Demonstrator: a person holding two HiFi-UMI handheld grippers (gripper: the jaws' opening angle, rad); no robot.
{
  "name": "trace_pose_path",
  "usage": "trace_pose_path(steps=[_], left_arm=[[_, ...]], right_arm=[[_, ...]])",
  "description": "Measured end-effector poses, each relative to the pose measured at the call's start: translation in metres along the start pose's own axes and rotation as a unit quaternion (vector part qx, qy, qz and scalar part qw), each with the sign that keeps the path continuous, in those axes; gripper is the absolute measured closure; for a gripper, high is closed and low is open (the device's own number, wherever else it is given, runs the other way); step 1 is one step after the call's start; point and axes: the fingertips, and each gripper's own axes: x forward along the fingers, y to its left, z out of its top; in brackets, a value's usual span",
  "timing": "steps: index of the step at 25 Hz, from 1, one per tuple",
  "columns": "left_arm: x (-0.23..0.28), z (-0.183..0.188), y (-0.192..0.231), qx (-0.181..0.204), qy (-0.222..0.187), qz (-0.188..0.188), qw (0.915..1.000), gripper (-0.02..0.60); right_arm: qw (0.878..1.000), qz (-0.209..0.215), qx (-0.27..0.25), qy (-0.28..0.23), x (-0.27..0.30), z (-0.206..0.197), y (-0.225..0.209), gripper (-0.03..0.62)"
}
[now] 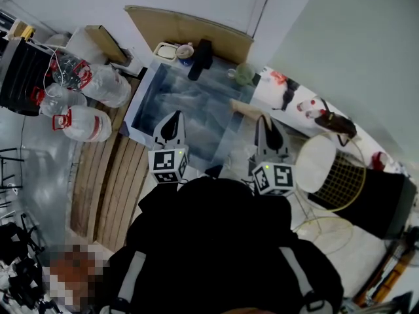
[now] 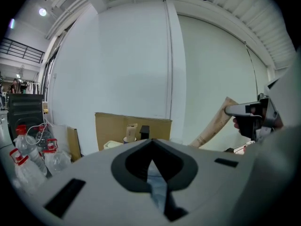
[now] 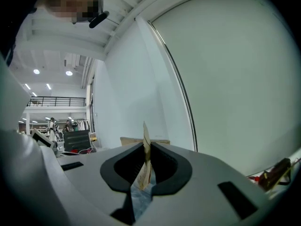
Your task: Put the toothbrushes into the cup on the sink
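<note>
My right gripper (image 1: pixel 264 120) is shut on a long beige toothbrush (image 1: pixel 243 108) that sticks out to the left over the sink (image 1: pixel 145 90). In the right gripper view the toothbrush (image 3: pixel 146 166) stands pinched between the jaws of the right gripper (image 3: pixel 145 147). The left gripper view shows the toothbrush (image 2: pixel 215 123) slanting up at the right. A pale green cup (image 1: pixel 245 74) stands on the sink's far right edge, beyond the toothbrush. My left gripper (image 1: pixel 173 118) hovers over the basin's near side; seen in its own view, the left gripper (image 2: pixel 151 147) is shut with nothing in it.
A white dish (image 1: pixel 167 50), a small cup (image 1: pixel 185 50) and a black object (image 1: pixel 200 57) stand at the sink's far edge before a cardboard sheet (image 1: pixel 190 25). Water jugs (image 1: pixel 85 123) lie on the left. A wire basket (image 1: pixel 340 175) stands on the right.
</note>
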Motion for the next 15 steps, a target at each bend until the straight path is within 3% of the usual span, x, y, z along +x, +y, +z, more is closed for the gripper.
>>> trace_pose_path(steps=[8,15], left_arm=[[-0.017,-0.027,-0.01,-0.016,0.02,0.005,0.9997,0.579],[-0.022,-0.029,-0.006,-0.015,0.018,0.014,0.9996,0.58]], right_arm=[[1.0,-0.013,-0.013,-0.021,0.021,0.016,-0.022,0.556],[0.998,-0.021,-0.036,-0.037,0.055,0.031,-0.037,0.556]])
